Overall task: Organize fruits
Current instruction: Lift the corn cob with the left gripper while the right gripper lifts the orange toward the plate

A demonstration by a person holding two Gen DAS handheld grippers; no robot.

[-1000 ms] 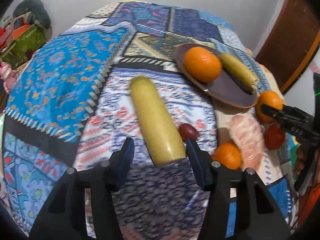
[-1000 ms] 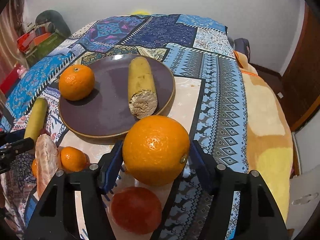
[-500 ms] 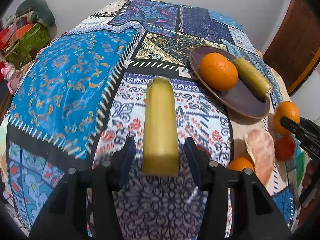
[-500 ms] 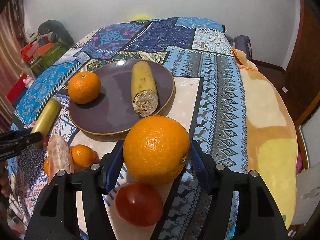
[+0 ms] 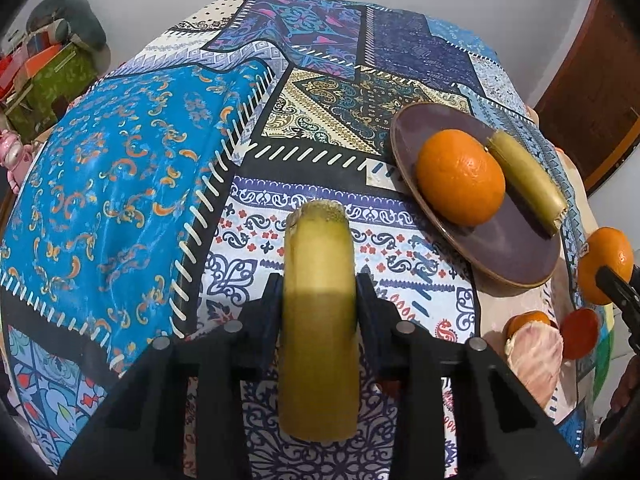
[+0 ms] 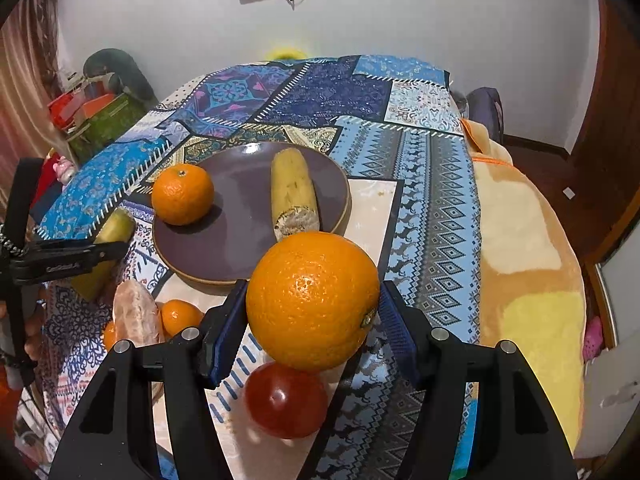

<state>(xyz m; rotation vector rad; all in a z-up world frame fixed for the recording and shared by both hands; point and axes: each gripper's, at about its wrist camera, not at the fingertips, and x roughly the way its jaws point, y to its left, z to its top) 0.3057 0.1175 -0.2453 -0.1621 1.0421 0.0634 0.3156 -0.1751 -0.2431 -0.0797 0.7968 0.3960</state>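
Banana (image 5: 318,320) clamped in left gripper (image 5: 318,300), jaws just closed in on both sides, cut end pointing toward 12 o'clock over patterned cloth (image 5: 120,184). Orange (image 6: 312,300) clamped between pads of right gripper (image 6: 312,312), held above cloth. Tomato (image 6: 286,400) directly below at 6 o'clock, lying on cloth. Plate (image 6: 240,252) at 11 o'clock from held orange, bearing mandarin (image 6: 182,194) on its 9 o'clock side and banana piece (image 6: 294,196) on its 2 o'clock side, rough end toward camera. Peeled segment (image 6: 136,316) at 9 o'clock from right gripper, small mandarin (image 6: 180,316) just beside it, touching or nearly so. In left wrist view: plate at 2 o'clock from left gripper, right gripper's orange at 3 o'clock by frame edge. Green box (image 6: 104,124) off cloth's far left edge.
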